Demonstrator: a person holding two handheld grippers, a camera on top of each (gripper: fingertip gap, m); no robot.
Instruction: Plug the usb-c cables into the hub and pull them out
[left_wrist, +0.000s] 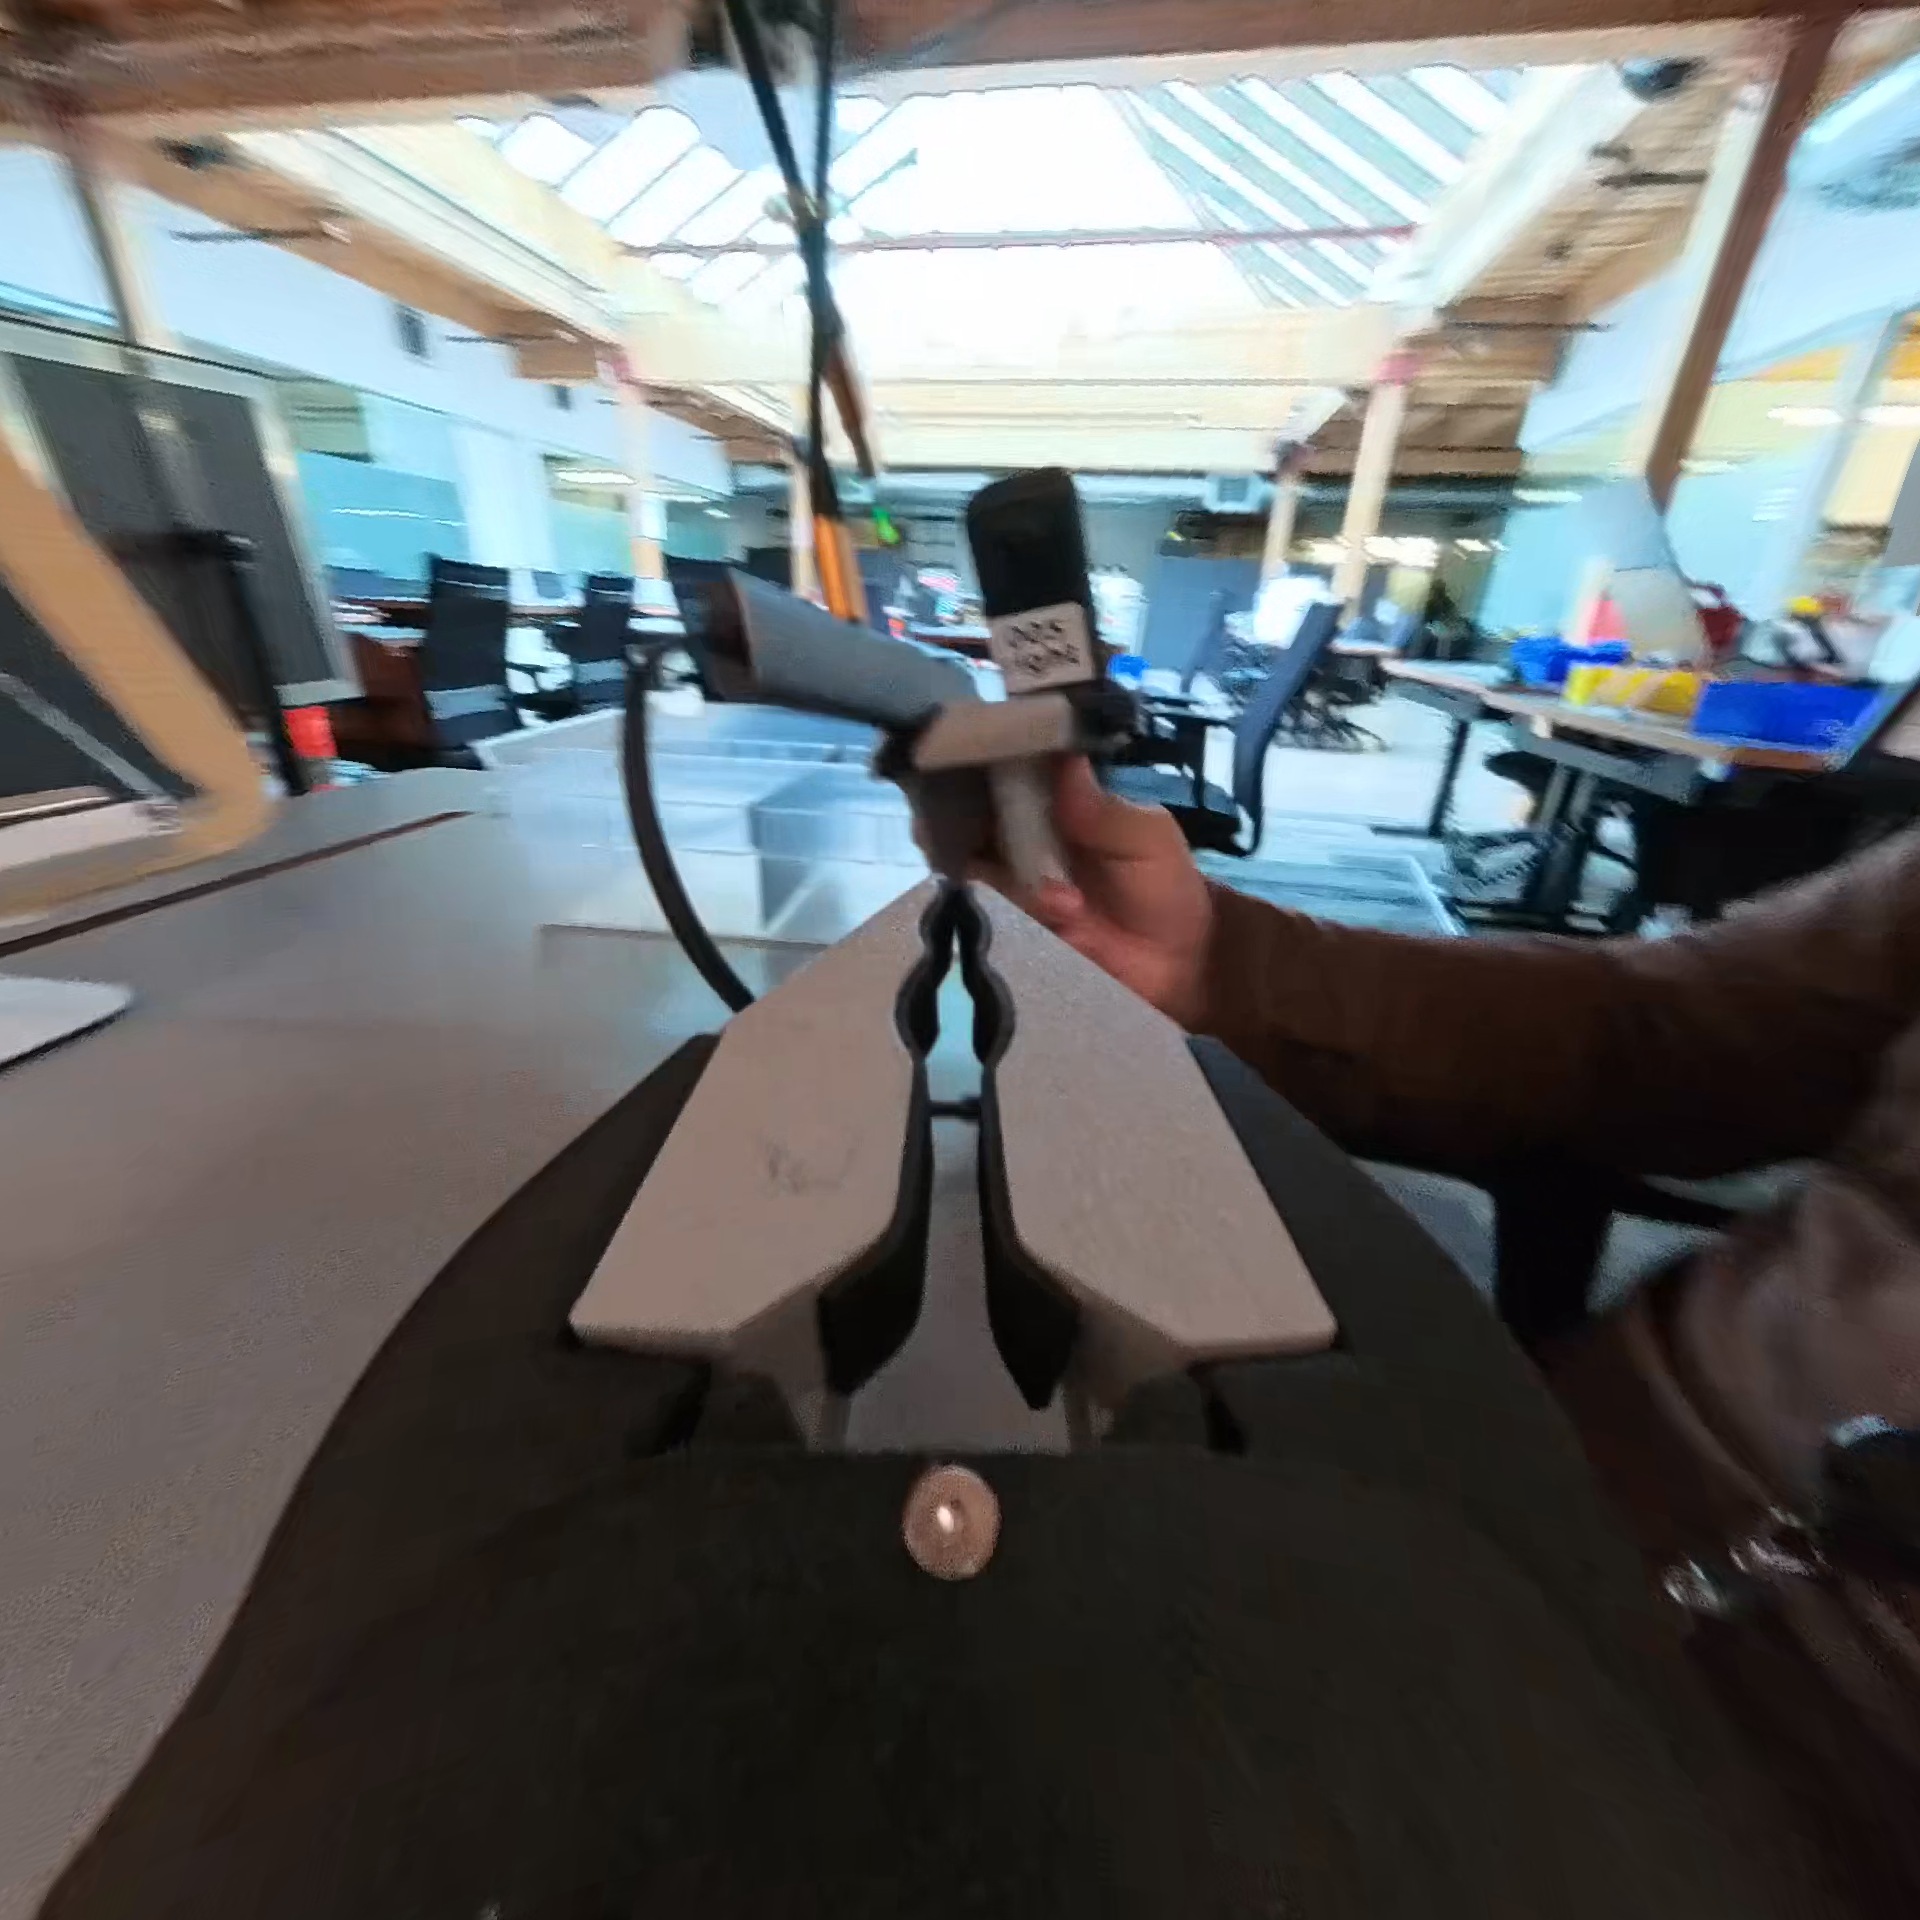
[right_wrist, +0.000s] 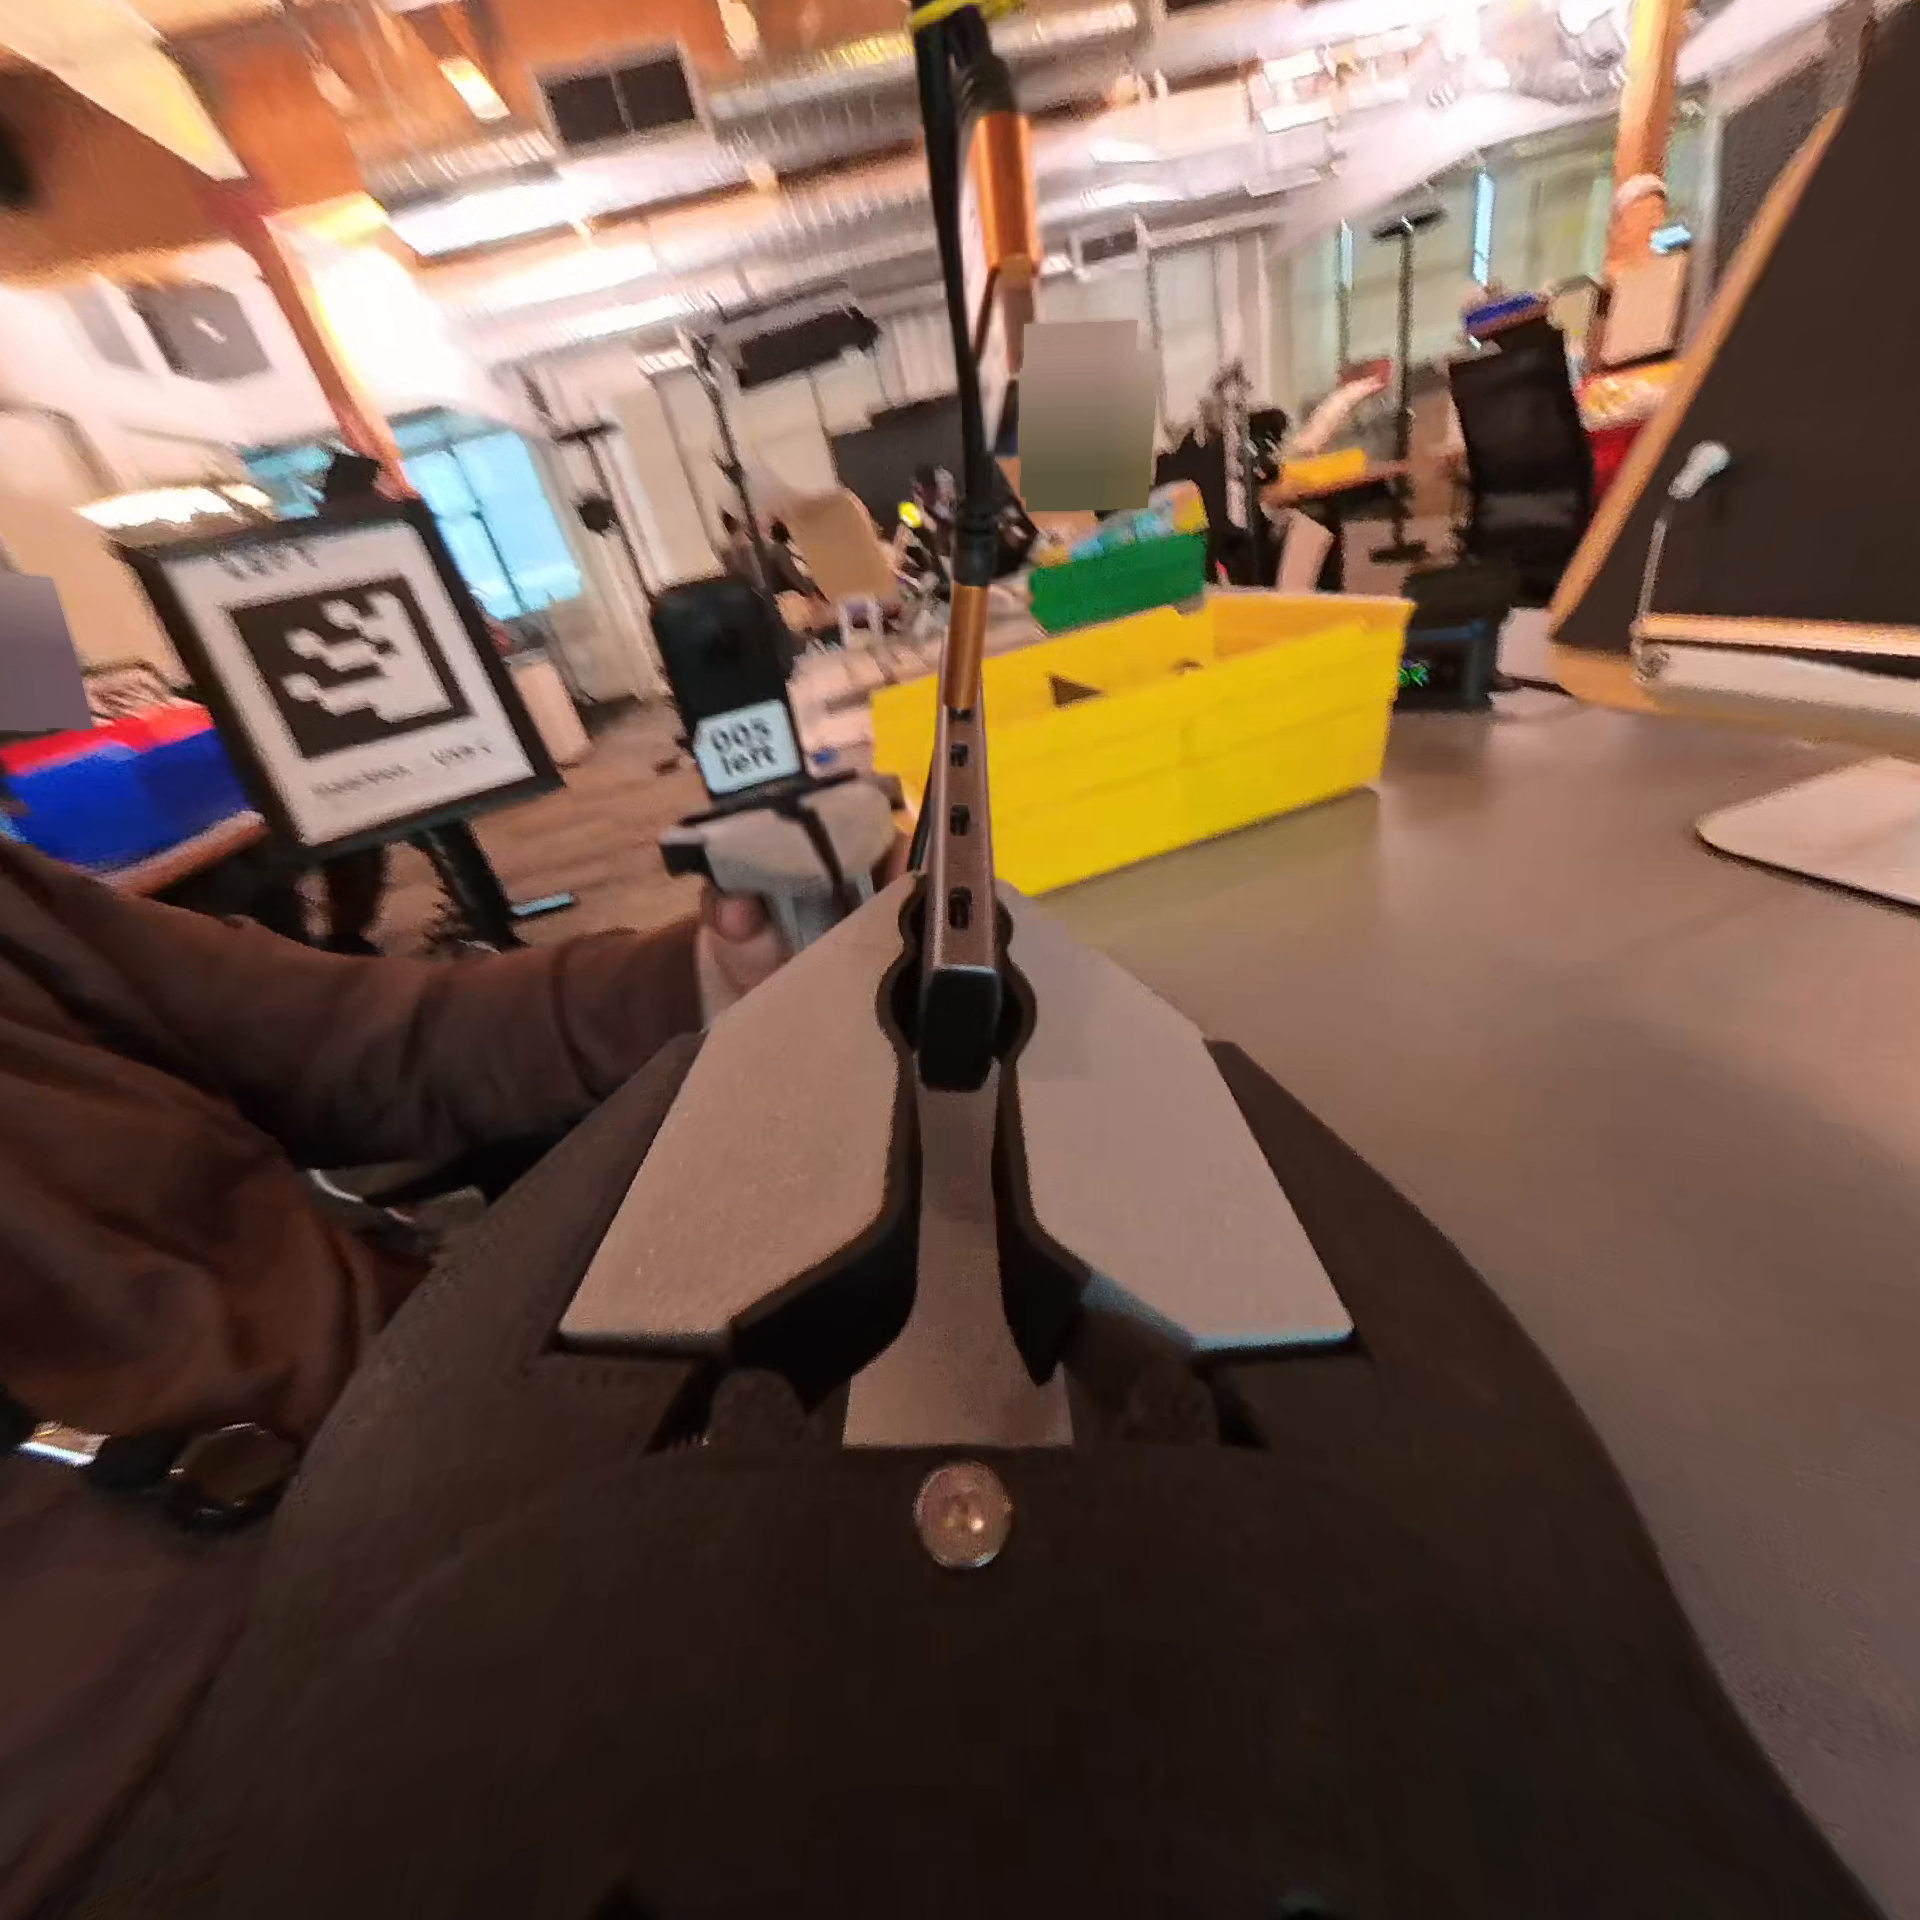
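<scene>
Currently: right claw (right_wrist: 958, 935) pinches the hub (right_wrist: 961, 883) edge-on above the grey worktop (right_wrist: 1455, 1039), an orange-ended usb-c cable (right_wrist: 964, 644) plugged into its far end. Left claw (left_wrist: 954, 914) pressed together, holding nothing.

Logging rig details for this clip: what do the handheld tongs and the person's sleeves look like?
Both tongs, left and right, have pale grey wedge fingers with black inner pads on a black body bearing a silver screw. Each carries a black camera and a white tag. The sleeves are brown.

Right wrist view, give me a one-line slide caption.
Right gripper shut on the hub, held above the table, an orange-sleeved cable plugged into its far end.
</scene>
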